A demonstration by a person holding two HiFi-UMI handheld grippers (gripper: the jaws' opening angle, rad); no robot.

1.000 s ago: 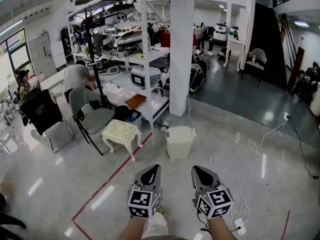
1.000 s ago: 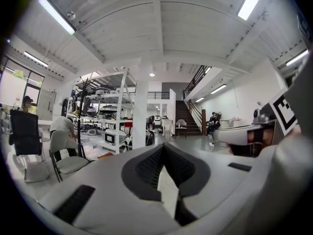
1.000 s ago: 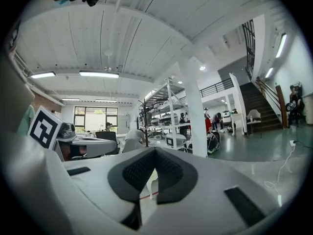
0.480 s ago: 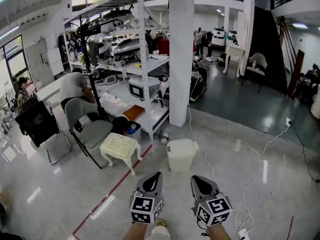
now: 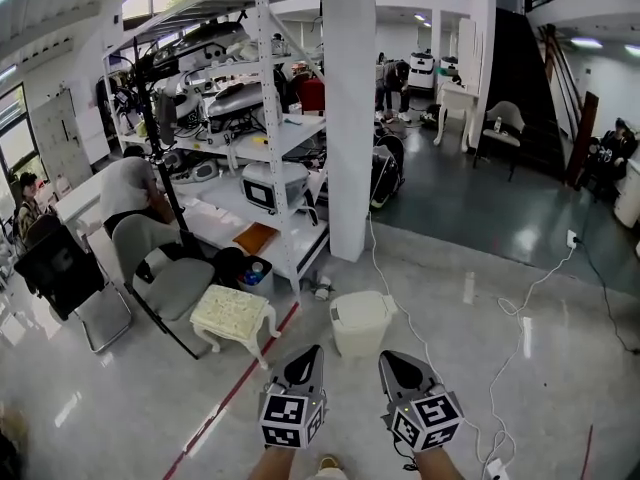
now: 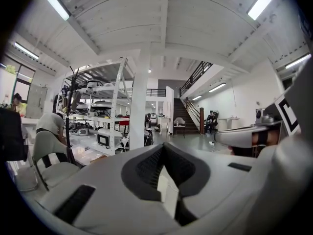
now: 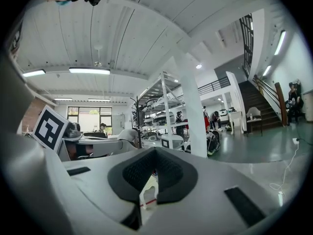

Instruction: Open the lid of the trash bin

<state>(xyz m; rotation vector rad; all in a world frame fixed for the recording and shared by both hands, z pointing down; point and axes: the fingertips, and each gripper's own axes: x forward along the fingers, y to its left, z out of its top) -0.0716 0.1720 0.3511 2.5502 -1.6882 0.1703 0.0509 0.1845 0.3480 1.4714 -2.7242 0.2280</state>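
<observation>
In the head view a small white trash bin stands on the glossy floor in front of a white pillar, its lid down. My left gripper and right gripper are held side by side low in that view, pointing at the bin and short of it, not touching it. Both taper to closed tips with nothing held. In the left gripper view the jaws of the left gripper meet with only a thin slit between them. In the right gripper view the right gripper looks the same.
A white padded stool and a grey chair stand left of the bin. Loaded white shelving and the pillar rise behind it. A white cable snakes across the floor at right. Red floor tape runs left of the grippers. A person sits at left.
The view has advanced: the bin, stool and shelving have shifted lower and closer. Both grippers have kept their place low in the view, still closed.
</observation>
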